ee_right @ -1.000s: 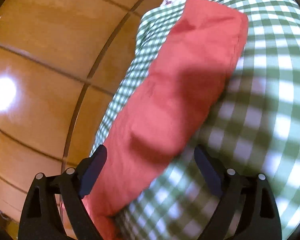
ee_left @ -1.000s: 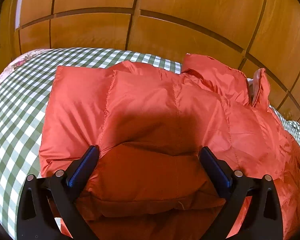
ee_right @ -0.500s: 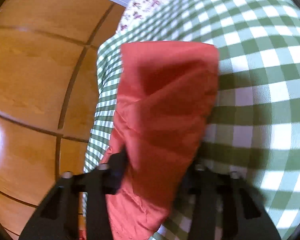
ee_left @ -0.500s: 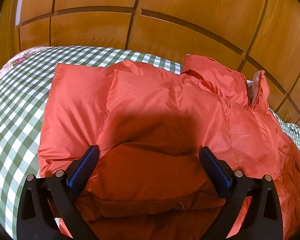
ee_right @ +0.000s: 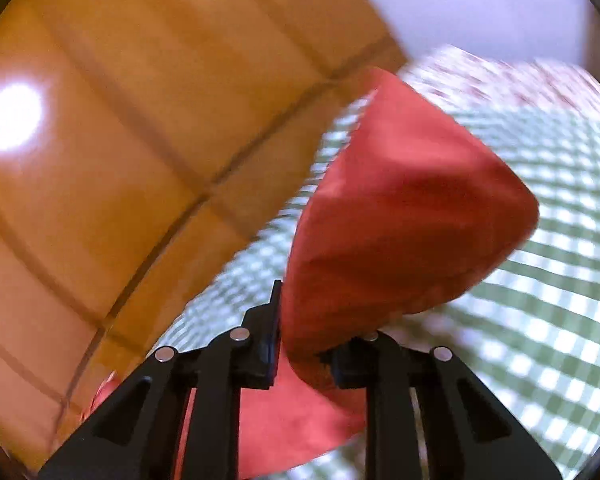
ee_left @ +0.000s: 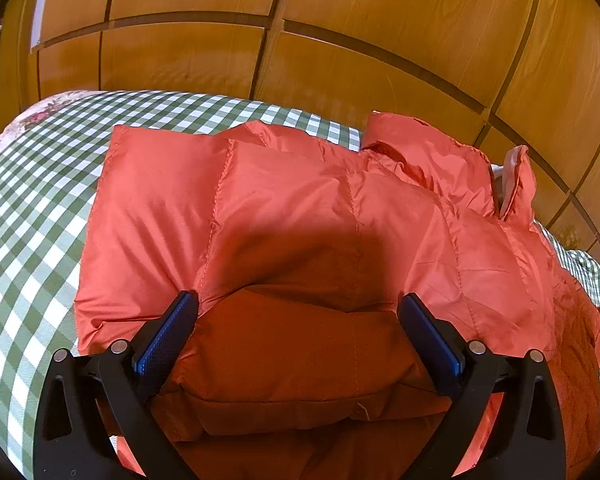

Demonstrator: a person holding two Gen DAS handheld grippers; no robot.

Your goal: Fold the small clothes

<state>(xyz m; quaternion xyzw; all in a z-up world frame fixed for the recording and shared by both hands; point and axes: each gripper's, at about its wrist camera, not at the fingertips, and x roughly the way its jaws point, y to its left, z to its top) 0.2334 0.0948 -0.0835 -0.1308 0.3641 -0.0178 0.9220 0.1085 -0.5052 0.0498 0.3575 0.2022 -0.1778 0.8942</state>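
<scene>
A red puffy jacket (ee_left: 300,216) lies flat on a bed with a green and white checked cover (ee_left: 32,216). Behind the bed, at 12 o'clock in the left wrist view, stands a wall of shiny brown wooden doors (ee_left: 340,40). A flowery cloth (ee_left: 40,114) peeks out at the far corner of the bed, at 10 o'clock.

The jacket's long side runs from 9 o'clock to 3 o'clock. Its flat edge points to 9 o'clock and its bunched-up, rumpled part (ee_left: 440,156) sits near 2 o'clock. Stitched lines cross it from near to far.

The left gripper (ee_left: 298,320) is wide open just above the jacket's near edge, with a fold of jacket between its blue pads (ee_left: 164,340), but the pads do not squeeze it.

The right gripper (ee_right: 304,344) has just been closing, and now it pinches a piece of the red jacket (ee_right: 400,216). That piece sticks up toward 1 o'clock, lifted off the cover. This view is blurry. The wooden doors fill its left side.
</scene>
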